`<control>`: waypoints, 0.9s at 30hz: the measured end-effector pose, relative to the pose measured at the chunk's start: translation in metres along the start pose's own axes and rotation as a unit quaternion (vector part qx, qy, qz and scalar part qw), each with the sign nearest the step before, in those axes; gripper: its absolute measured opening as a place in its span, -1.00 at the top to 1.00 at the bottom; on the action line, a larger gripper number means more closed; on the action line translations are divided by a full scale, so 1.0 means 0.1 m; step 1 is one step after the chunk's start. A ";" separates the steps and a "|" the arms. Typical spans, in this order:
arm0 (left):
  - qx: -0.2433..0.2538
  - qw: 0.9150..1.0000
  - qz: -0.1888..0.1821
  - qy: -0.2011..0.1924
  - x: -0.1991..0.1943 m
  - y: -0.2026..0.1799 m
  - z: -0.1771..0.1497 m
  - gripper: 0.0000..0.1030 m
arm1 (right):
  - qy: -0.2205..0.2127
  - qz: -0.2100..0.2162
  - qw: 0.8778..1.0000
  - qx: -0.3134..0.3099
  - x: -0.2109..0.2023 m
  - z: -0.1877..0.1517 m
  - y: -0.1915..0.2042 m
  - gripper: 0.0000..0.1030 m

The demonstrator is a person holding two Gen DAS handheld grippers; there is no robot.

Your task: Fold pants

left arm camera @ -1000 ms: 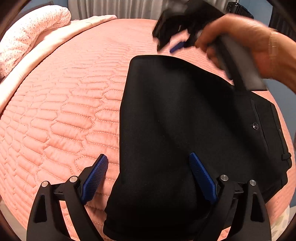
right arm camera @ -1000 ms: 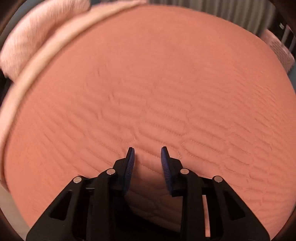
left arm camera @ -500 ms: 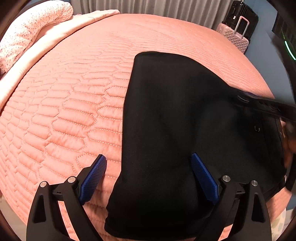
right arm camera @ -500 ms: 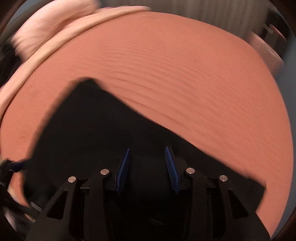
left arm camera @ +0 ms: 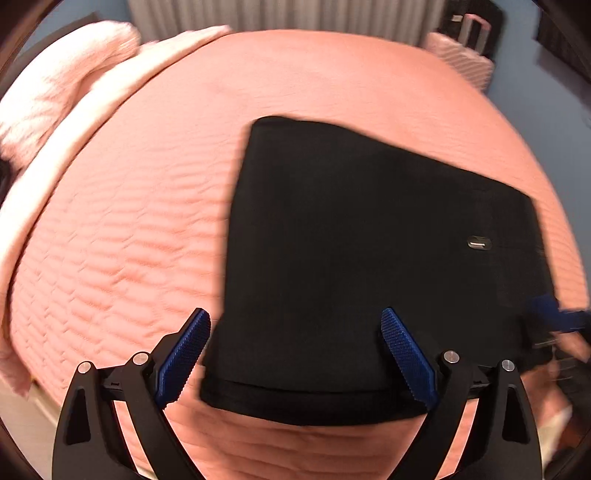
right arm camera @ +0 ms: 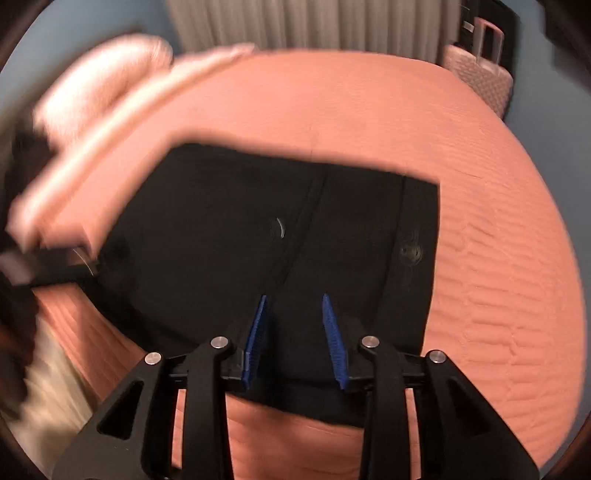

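Both your grippers hang over folded black pants on the bed, holding nothing.

Nearest you, your left gripper [left arm camera: 295,354] is spread wide, one blue pad over the quilt and the other over cloth, nothing between them. Your right gripper [right arm camera: 295,332] stands partly open, its narrower gap empty above the pants' near edge. The pants [left arm camera: 369,240] lie flat as a folded rectangle on the salmon quilted bedspread [left arm camera: 129,221], a button [left arm camera: 478,243] showing toward their right side. Farther off sit a pale pillow [left arm camera: 66,85], a pink suitcase [right arm camera: 480,70] and curtains [right arm camera: 314,22].
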State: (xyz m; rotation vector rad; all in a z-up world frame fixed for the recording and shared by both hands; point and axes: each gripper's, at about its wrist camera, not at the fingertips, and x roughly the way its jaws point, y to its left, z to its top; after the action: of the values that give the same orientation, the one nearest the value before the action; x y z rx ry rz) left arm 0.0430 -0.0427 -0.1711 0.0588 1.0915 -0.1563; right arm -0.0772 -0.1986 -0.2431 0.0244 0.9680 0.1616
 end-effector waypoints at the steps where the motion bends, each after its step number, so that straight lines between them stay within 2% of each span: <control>1: 0.017 1.000 -0.004 0.005 0.02 -0.08 -0.02 -0.80 | -0.011 0.030 0.998 0.055 -0.10 -0.08 -0.15 0.49; 2: 0.041 0.999 0.008 0.013 0.09 -0.14 -0.05 -0.80 | -0.012 0.041 0.995 0.086 -0.15 -0.05 -0.22 0.48; 3: 0.061 0.997 0.035 0.019 0.19 -0.15 -0.10 -0.82 | -0.015 0.033 0.993 0.109 -0.28 -0.10 -0.26 0.45; 4: 0.066 0.997 0.044 0.022 0.28 -0.05 -0.18 -0.90 | -0.024 0.014 0.992 0.123 -0.43 -0.12 -0.34 0.37; 6: 0.015 0.999 0.019 0.021 0.24 0.19 -0.23 -0.90 | -0.029 0.022 0.989 0.145 -0.56 -0.16 -0.47 0.16; 8: -0.044 0.998 0.018 0.028 0.15 0.53 -0.24 -0.87 | -0.037 0.033 0.983 0.179 -0.56 -0.20 -0.65 -0.38; 9: -0.066 0.997 0.011 0.023 0.10 0.64 -0.24 -0.85 | -0.042 0.052 0.977 0.201 -0.48 -0.25 -0.75 -0.48; 10: -0.104 0.994 -0.022 0.009 0.05 0.80 -0.21 -0.85 | -0.041 0.076 0.972 0.217 -0.40 -0.25 -0.80 -0.65; 11: -0.123 0.991 -0.049 0.006 0.04 0.89 -0.17 -0.86 | -0.031 0.106 0.966 0.234 -0.26 -0.21 -0.91 -0.66; 12: -0.147 0.984 -0.100 0.010 0.08 0.99 -0.13 -0.86 | -0.014 0.134 0.960 0.245 -0.07 -0.10 -1.09 -0.66; 13: -0.166 0.972 -0.164 0.025 0.20 1.05 -0.10 -0.86 | 0.001 0.153 0.956 0.249 0.03 0.12 -1.33 -0.66; 14: -0.179 0.964 -0.191 0.047 0.31 1.07 -0.08 -0.86 | 0.013 0.170 0.953 0.252 0.15 0.19 -1.34 -0.66; 15: -0.192 0.960 -0.193 0.065 0.39 1.08 -0.04 -0.86 | 0.016 0.178 0.951 0.251 0.25 0.18 -1.28 -0.67; 16: -0.193 0.960 -0.193 0.056 0.41 1.05 -0.03 -0.89 | 0.005 0.173 0.954 0.245 0.26 0.18 -1.24 -0.67; 17: -0.178 0.963 -0.200 0.042 0.41 1.01 -0.03 -0.89 | -0.002 0.177 0.955 0.237 0.27 0.20 -1.18 -0.67; 18: -0.151 0.963 -0.217 0.044 0.45 0.92 -0.01 -0.88 | -0.005 0.179 0.956 0.234 0.26 0.19 -1.14 -0.66; 19: -0.133 0.969 -0.200 0.056 0.50 0.85 -0.01 -0.88 | -0.006 0.171 0.958 0.230 0.26 0.21 -1.08 -0.61; 20: -0.111 0.977 -0.172 0.057 0.51 0.74 0.00 -0.87 | 0.001 0.178 0.959 0.220 0.31 0.25 -1.02 -0.07; 21: -0.080 0.984 -0.148 0.059 0.50 0.63 -0.01 -0.84 | 0.012 0.185 0.957 0.225 0.39 0.31 -1.04 0.16; 22: -0.050 0.990 -0.121 0.060 0.50 0.52 -0.01 -0.72 | 0.011 0.186 0.953 0.240 0.46 0.35 -1.05 0.21; 23: -0.043 0.991 -0.112 0.057 0.48 0.49 -0.03 -0.64 | 0.011 0.183 0.954 0.239 0.49 0.38 -1.03 0.29; 24: -0.058 0.990 -0.116 0.054 0.45 0.53 -0.04 -0.58 | 0.011 0.184 0.953 0.242 0.51 0.42 -1.02 0.32; 25: -0.071 0.989 -0.121 0.053 0.43 0.57 -0.03 -0.38 | 0.012 0.188 0.950 0.250 0.50 0.44 -1.03 0.35; 26: -0.087 0.986 -0.131 0.048 0.40 0.66 -0.05 -0.09 | 0.012 0.190 0.948 0.254 0.49 0.45 -1.01 0.39; 27: -0.101 0.983 -0.144 0.044 0.38 0.78 -0.05 0.06 | 0.010 0.185 0.951 0.248 0.47 0.47 -0.97 0.40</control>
State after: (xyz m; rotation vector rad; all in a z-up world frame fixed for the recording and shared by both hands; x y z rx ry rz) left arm 0.0675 0.0314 -0.2095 -0.2779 1.1953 -0.3040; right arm -0.0001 -0.2854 -0.2637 0.6709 0.9972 0.2602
